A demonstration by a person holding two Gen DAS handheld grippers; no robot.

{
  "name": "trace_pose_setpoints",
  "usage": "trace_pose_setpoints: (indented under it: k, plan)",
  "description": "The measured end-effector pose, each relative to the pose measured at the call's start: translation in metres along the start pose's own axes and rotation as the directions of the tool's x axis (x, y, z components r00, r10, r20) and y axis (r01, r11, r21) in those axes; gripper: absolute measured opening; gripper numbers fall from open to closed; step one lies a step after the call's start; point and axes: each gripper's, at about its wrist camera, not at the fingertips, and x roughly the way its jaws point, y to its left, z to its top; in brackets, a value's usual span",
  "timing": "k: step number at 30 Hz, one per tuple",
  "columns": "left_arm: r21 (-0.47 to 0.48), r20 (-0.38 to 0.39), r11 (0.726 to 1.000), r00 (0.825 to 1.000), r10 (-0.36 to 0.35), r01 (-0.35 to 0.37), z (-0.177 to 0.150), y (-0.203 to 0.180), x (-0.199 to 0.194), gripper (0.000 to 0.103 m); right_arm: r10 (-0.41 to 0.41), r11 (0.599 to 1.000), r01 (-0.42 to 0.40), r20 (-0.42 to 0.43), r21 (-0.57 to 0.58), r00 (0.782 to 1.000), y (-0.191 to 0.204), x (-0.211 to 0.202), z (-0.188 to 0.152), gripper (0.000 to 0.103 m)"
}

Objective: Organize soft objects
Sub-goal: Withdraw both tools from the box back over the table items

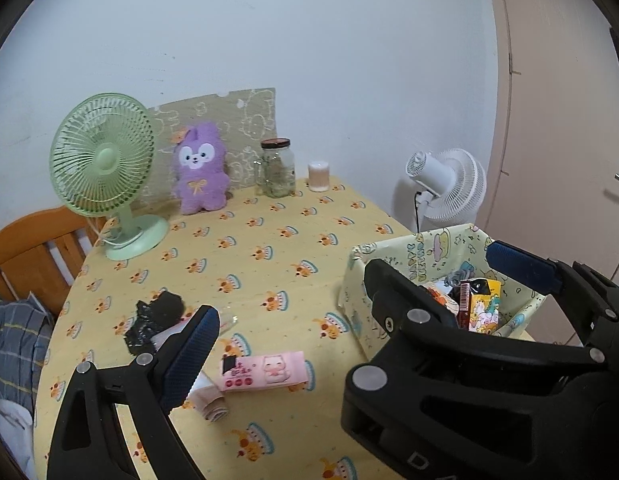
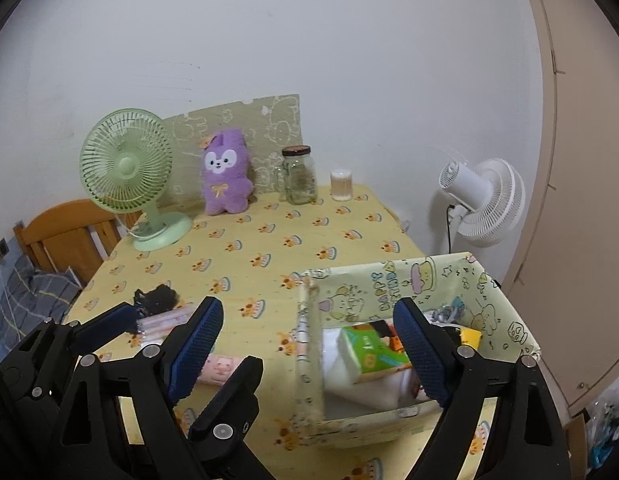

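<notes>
Table point(image 2: 293, 236) under a yellow cloth printed with small cakes filled both views, stretching away from the two sets of tongs toward a pale wall. Beyond the tongs, at the far edge, stood a green desk fan point(image 2: 127, 168) to the left, a purple plush rabbit point(image 2: 225, 174) beside it propped against a patterned board, then a glass jar point(image 2: 298, 176) and a small white cup point(image 2: 341, 185). A white floor fan point(image 2: 483, 200) stood off the table's far right corner.

Directly ahead of the right tongs point(image 2: 309, 350) sat a cartoon-printed storage box point(image 2: 389, 284), its near wall between the two blue-padded fingers. Those fingers stood wide apart and gripped nothing. Inside the box lay a green tissue pack point(image 2: 371, 354) on white soft items, with colourful packets behind.

The left tongs point(image 1: 353, 302) were also spread wide, empty, one finger low on the left and the other reaching over the box rim on the right. Just ahead of the left finger lay a crumpled black cloth point(image 1: 155, 316); between the fingers, close in, lay a pink tissue pack point(image 1: 263, 370) with a cat face, flat on the table, outside the box.
</notes>
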Motion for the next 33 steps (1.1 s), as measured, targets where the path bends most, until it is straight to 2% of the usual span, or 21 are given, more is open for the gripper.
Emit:
trace_pose_setpoints:
  k: [8, 24, 33]
  plan:
    - [-0.019, 0.014, 0.999, 0.999, 0.047, -0.047, -0.006, 0.015, -0.012, 0.097, 0.026, 1.0, -0.025, 0.033, -0.017, 0.999, 0.02, -0.005, -0.002, 0.096]
    - [-0.054, 0.009, 0.992, 0.994, 0.111, -0.111, -0.024, 0.042, -0.016, 0.099, 0.069, 0.997, -0.069, 0.015, -0.039, 0.997, 0.049, 0.003, -0.013, 0.096]
    - [-0.073, -0.02, 0.989, 0.991, 0.129, -0.13, -0.041, 0.056, -0.007, 0.099, 0.091, 0.995, -0.091, -0.002, -0.032, 0.996, 0.06, 0.014, -0.03, 0.096]
